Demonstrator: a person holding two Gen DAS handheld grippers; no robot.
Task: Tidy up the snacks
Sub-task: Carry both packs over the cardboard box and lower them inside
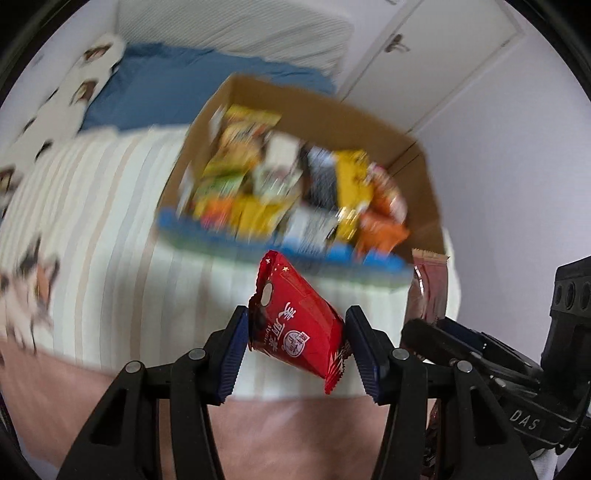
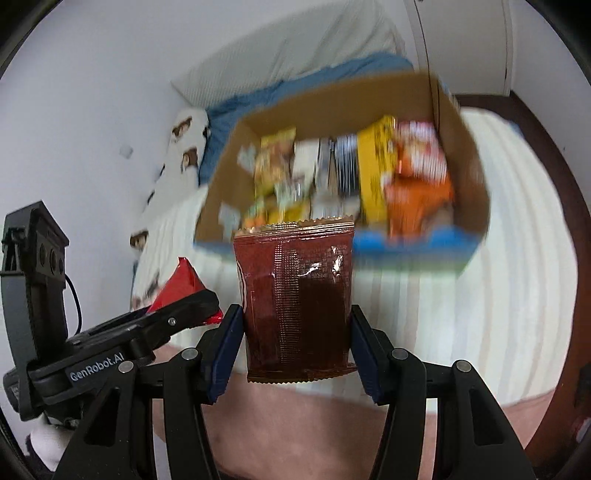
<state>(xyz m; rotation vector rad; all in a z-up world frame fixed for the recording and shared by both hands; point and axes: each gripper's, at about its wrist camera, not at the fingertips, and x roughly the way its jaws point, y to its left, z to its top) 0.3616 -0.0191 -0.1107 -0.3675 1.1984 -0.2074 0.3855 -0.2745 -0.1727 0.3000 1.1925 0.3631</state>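
Observation:
My left gripper [image 1: 295, 332] is shut on a red snack packet [image 1: 295, 325] and holds it in the air above the bed. My right gripper [image 2: 297, 332] is shut on a dark brown snack packet [image 2: 295, 302], held upright. A cardboard box [image 1: 417, 162] full of several colourful snack packets [image 1: 280, 184] stands on the bed just ahead of both grippers; it also shows in the right wrist view [image 2: 221, 192]. The brown packet [image 1: 428, 284] shows at the right of the left wrist view. The red packet [image 2: 181, 284] shows at the left of the right wrist view.
The box rests on a cream striped bedspread [image 1: 110, 221]. A blue blanket [image 1: 166, 81] and a white pillow [image 1: 240, 26] lie behind it. A patterned cloth [image 1: 74, 92] lies along the left. White cupboard doors [image 1: 443, 55] stand behind on the right. A dark wooden bed frame [image 2: 561, 177] curves at the right.

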